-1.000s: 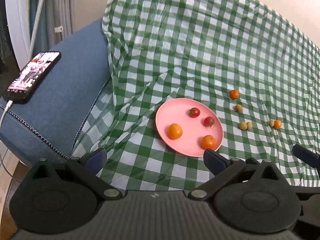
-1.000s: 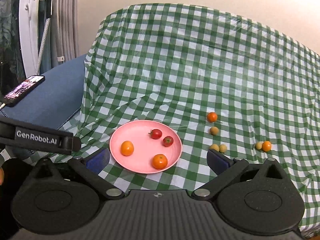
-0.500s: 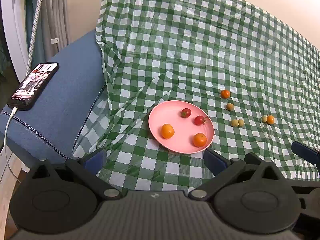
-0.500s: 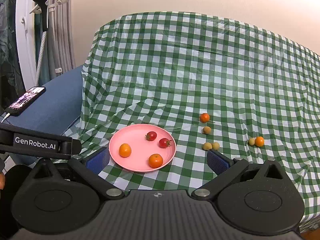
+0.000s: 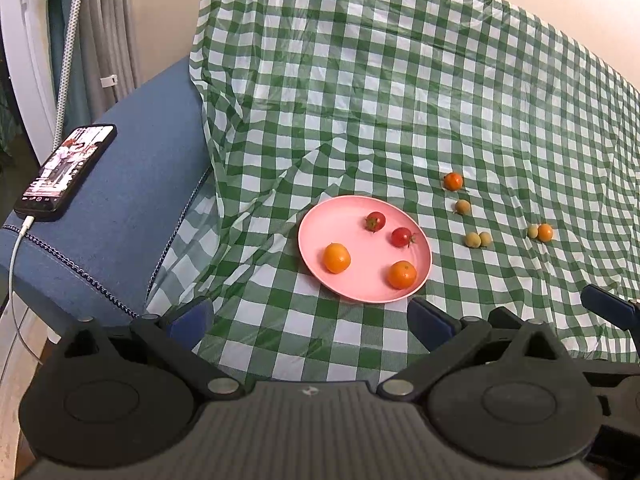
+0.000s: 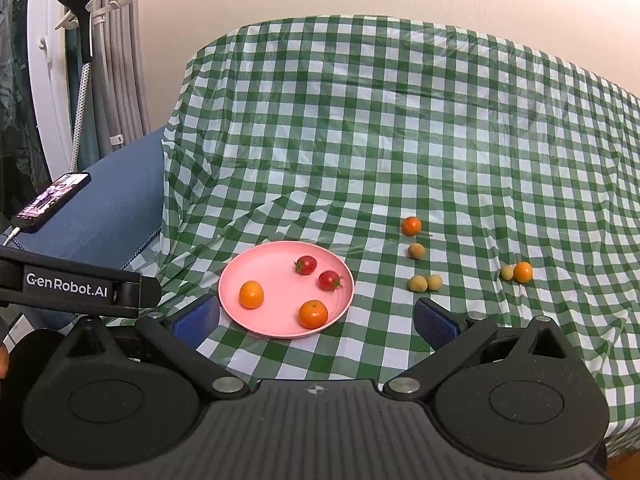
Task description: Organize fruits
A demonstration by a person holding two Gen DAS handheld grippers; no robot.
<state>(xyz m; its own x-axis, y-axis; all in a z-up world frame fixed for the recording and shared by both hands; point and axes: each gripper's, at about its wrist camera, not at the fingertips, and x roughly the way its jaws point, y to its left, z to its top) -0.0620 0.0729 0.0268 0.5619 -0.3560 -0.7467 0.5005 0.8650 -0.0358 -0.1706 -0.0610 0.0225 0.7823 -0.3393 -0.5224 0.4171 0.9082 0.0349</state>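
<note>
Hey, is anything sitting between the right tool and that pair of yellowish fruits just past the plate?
Nothing visible. The right tool is open and holds nothing, and only bare checked cloth lies between its right finger and the yellowish pair. The plate sits to their left, off that line.

one plate (image 6: 240,280), ten small fruits (image 6: 313,313)
</note>
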